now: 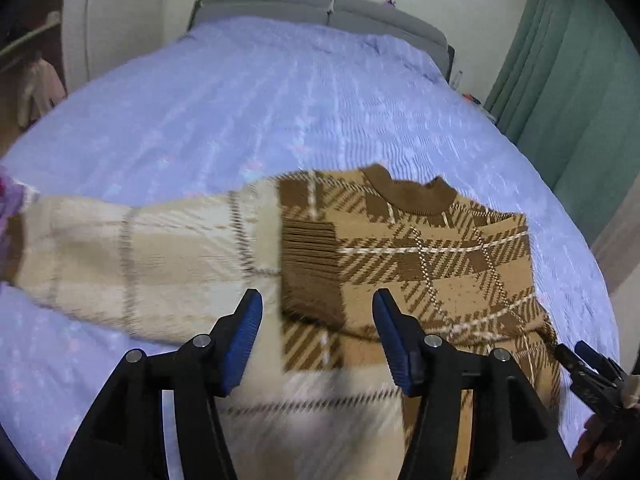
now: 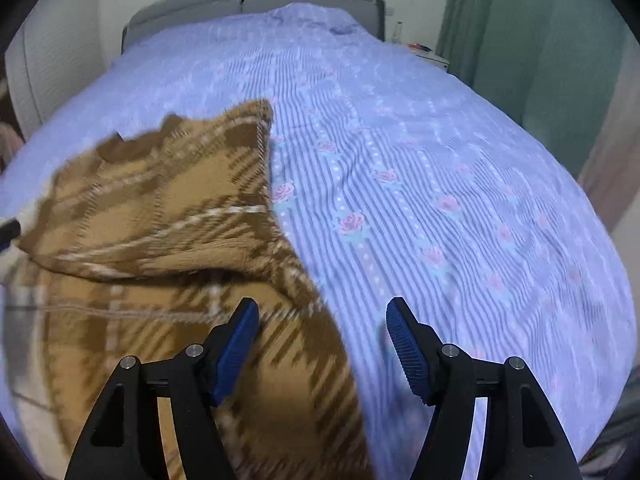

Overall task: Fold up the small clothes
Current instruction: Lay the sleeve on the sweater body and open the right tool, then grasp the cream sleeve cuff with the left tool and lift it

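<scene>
A small plaid sweater (image 1: 400, 256) in brown and tan lies on the near part of the bed, on a lilac bedsheet (image 1: 240, 112) with stripes and small roses. Its dark brown collar (image 1: 412, 194) points to the far end, toward the grey headboard (image 1: 320, 12), so the body runs from near to far. One pale sleeve (image 1: 140, 248) stretches out flat to the left, across this axis. On the right side, a part of the knit seems already folded over the body, with a thick folded edge there.

The left gripper (image 1: 318, 338) hovers just over the near middle of the sweater, jaws wide apart and holding nothing. The right gripper (image 2: 322, 342) stands over the right border of the garment, one finger above the knit and the other above the bare sheet, also wide open and empty. I judge that the stretched sleeve is the next part to fold, and the left gripper is clearly the nearer one to it; the sleeve lies to its left and a little farther.

The cuff is hard to see: it ends at the left edge near something purple (image 1: 8, 200) that I cannot identify. The lower hem is hidden under the grippers, and both views are blurred.
</scene>
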A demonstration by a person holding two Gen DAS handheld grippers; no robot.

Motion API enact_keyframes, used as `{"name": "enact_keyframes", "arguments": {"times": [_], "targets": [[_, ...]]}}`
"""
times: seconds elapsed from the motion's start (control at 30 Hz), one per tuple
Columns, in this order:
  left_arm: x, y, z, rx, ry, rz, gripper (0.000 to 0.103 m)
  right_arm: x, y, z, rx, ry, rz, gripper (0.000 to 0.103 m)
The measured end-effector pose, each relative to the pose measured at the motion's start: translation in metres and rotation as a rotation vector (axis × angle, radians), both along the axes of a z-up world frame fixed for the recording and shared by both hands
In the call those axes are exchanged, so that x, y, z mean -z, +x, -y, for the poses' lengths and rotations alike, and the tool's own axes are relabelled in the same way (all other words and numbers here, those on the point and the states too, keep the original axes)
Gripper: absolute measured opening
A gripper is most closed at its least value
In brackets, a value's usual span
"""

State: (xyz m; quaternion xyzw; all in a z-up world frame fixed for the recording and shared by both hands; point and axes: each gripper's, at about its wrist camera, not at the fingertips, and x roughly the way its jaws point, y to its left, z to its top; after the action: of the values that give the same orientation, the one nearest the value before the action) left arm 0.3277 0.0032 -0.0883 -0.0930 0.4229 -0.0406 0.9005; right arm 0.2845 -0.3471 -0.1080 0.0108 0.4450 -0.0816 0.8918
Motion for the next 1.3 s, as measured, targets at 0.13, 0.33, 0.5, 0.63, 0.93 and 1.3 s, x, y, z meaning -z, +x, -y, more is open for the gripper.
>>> {"name": "enact_keyframes", "arguments": {"times": [0.13,0.33,0.5,0.63,0.93,1.3], "targets": [[-0.02,-0.038,-0.023,-0.003,0.031,0.046,0.064,-0.03,-0.032,-0.018,0.001,0.061,0.075,0.066],[-0.031,-0.094,-0.088,-0.095,0.032,0.084,0.065,-0.069,-0.065,-0.068,-0.076,0.085,0.172,0.067],[-0.024,-0.129,-0.154,-0.167,-0.026,0.147,0.065,-0.081,-0.075,-0.127,-0.178,0.071,0.231,0.067],[-0.016,-0.135,-0.185,-0.17,0.005,0.17,0.065,-0.075,-0.07,-0.187,-0.276,0.06,0.228,0.067],[0.016,-0.102,-0.26,-0.287,-0.153,0.106,0.063,-0.052,-0.038,-0.313,-0.476,0.076,0.201,0.067],[0.075,-0.05,-0.3,-0.467,-0.392,0.009,0.044,-0.019,0.002,-0.391,-0.588,0.096,0.114,0.067]]}}
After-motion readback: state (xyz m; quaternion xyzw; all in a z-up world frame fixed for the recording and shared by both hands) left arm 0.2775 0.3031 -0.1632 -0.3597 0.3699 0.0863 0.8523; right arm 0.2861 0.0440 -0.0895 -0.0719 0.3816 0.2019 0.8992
